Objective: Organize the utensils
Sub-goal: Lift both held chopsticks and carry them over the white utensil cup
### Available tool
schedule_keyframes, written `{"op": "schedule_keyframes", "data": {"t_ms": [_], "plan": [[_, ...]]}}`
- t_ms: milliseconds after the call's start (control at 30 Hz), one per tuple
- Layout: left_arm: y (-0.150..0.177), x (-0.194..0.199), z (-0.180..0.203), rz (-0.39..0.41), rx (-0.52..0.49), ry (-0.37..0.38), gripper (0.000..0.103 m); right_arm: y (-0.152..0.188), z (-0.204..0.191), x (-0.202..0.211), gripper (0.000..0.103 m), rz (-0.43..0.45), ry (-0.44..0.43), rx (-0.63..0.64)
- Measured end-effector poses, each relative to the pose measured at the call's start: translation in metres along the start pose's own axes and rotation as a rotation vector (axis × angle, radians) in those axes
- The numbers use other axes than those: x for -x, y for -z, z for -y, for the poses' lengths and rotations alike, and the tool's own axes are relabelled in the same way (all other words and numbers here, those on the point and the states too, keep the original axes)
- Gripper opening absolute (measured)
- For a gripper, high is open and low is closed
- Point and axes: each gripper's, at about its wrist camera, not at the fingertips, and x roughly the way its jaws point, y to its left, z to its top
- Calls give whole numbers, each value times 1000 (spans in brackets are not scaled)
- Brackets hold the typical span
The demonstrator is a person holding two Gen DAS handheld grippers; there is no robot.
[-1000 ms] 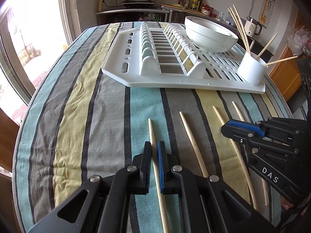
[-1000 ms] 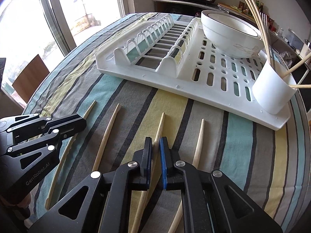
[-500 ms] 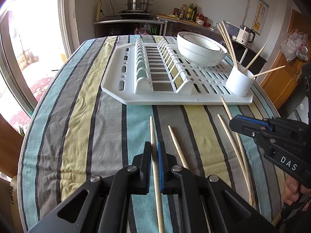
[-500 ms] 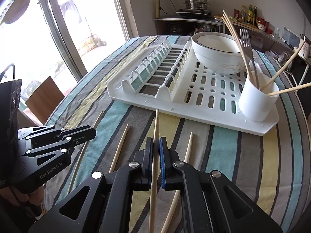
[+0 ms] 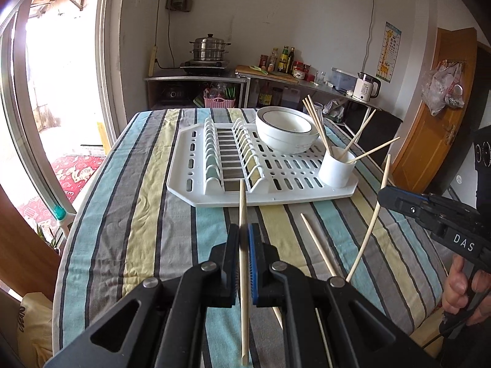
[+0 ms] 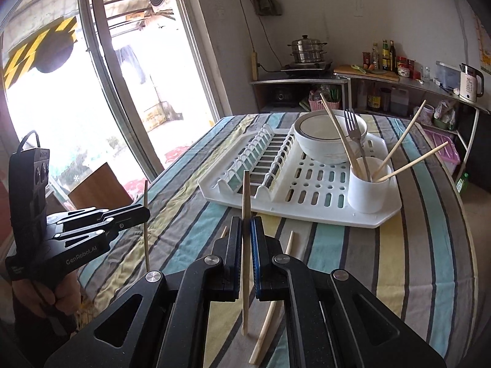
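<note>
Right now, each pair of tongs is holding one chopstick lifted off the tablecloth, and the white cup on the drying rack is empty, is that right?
Not quite: the white cup holds several chopsticks and a fork, as the right wrist view shows. The left tongs and right tongs do each hold one chopstick lifted.

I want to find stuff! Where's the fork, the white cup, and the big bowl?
fork [image 6: 349,118]: right wrist view, on its tines.
white cup [image 6: 366,193]: right wrist view, on its front wall.
bowl [image 5: 279,141]: left wrist view, on its outer side.
</note>
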Motion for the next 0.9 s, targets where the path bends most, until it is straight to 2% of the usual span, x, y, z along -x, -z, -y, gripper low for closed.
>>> {"op": "schedule_keyframes", "data": {"t_ms": [467, 900], "plan": [[3, 36, 11, 68, -5, 26, 6, 6, 3, 38, 6, 72, -5, -1], [-32, 40, 40, 118, -53, 79, 6, -14, 30, 60, 6, 144, 57, -15]]}}
